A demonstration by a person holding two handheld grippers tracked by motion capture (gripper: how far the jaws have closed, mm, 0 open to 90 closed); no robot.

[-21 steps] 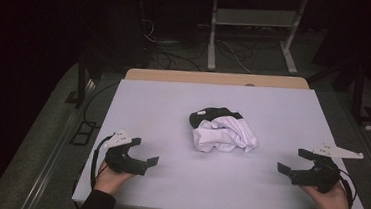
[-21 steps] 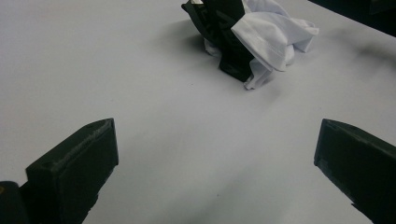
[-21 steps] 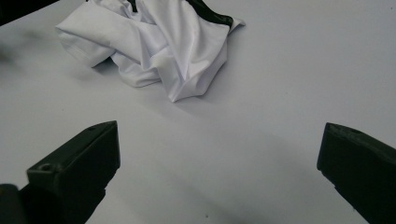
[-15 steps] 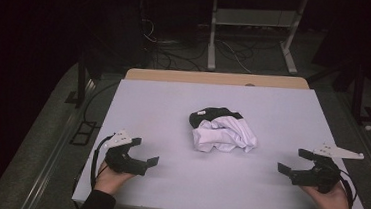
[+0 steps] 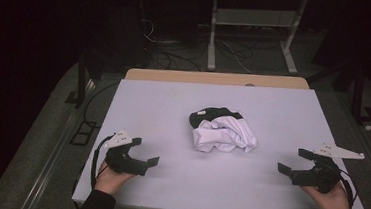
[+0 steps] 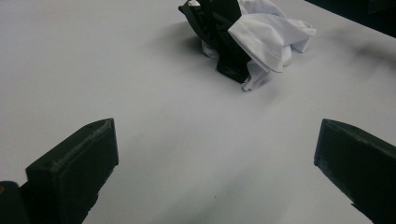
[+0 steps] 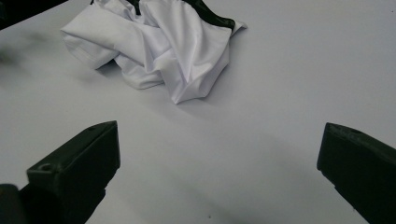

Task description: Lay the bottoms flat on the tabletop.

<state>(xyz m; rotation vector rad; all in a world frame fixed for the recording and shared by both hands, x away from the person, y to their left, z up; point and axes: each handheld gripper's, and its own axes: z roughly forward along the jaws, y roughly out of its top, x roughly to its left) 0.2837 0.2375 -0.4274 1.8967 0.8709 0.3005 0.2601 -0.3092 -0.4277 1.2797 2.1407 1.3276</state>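
So my left gripper (image 5: 145,151) and right gripper (image 5: 295,161) sat wide apart and empty, the crumpled white-and-black garment (image 5: 223,130) untouched on the table (image 5: 163,103) between them.

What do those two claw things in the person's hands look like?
Each is a black claw with two chunky, blocky jaws. The left claw and the right claw each carry a pale grey three-cornered plate on top, and a thin black cable loops off each one. The person wears dark sleeves at the wrists, and in both claw views the jaws look matte black with squared-off tips.
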